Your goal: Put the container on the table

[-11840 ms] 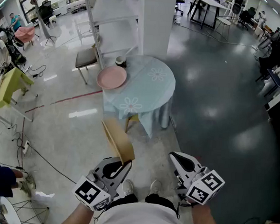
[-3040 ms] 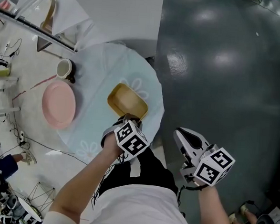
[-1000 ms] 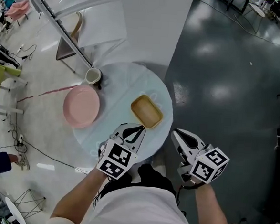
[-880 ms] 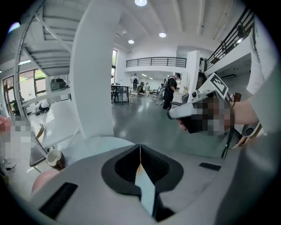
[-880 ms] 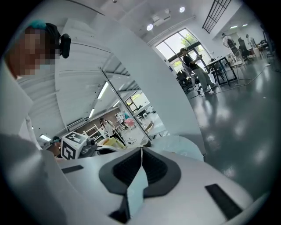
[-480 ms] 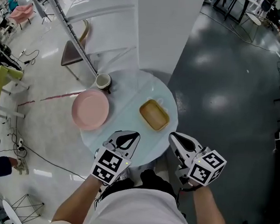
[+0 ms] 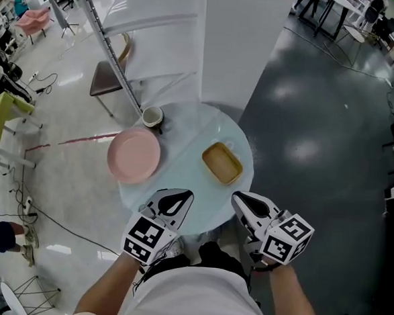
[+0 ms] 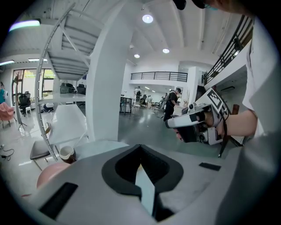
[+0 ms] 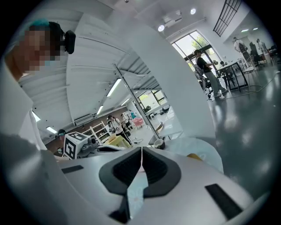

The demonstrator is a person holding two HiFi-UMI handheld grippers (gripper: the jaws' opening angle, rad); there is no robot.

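I see the container (image 7: 222, 163) on the round counter (image 7: 183, 169), at its 3 o'clock side. My left claw (image 7: 179, 199) and right claw (image 7: 242, 202) are both closed and empty, near 6 o'clock.

No legible text in any view.
Only coded black-and-white square markers (image 7: 143, 238), no letters or digits: on the cubes of the left claw (image 7: 181, 198), near left, and the right claw (image 7: 241, 199), near right.
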